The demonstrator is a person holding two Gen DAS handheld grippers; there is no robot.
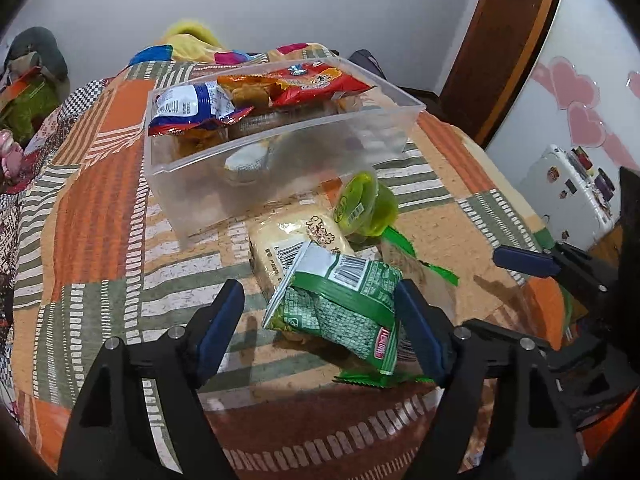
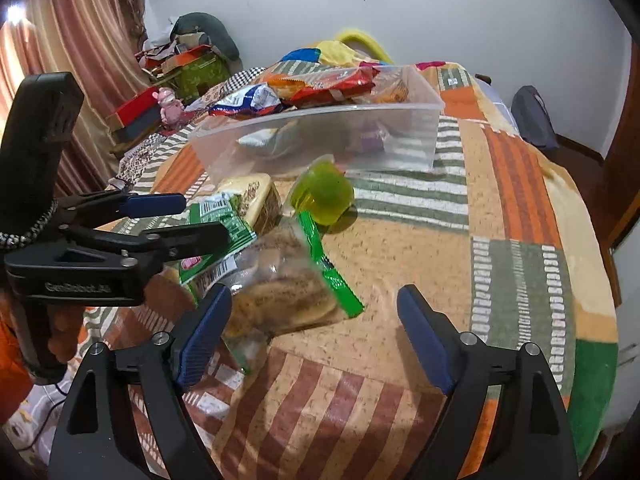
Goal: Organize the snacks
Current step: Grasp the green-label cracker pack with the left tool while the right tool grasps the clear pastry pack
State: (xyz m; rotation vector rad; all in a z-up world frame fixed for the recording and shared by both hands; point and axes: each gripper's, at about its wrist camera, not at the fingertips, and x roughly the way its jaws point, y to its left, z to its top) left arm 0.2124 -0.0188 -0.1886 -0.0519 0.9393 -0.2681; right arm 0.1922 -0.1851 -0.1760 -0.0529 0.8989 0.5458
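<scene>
Both grippers hang over a small heap of loose snacks on the patchwork cloth (image 1: 96, 216), just in front of the clear plastic bin (image 1: 280, 160) that already holds several packets. The left gripper (image 1: 320, 312) has its blue-padded fingers spread wide around the crumpled green-and-white snack packet (image 1: 340, 304); the right-hand pad sits against the packet's edge, the other stands clear, so nothing is clamped. The right gripper (image 2: 314, 320) is likewise spread, with the clear wrapper of brown biscuits with green sealed ends (image 2: 280, 292) beside its left finger. A good pick probably means centring the green packet between the pads and closing on its bulk, not its loose flap. The pale yellow wrapped cake (image 1: 292, 240) lies half buried under it, the green jelly cup (image 1: 364, 208) tipped behind. The bin's lower contents are blurred through its wall.
</scene>
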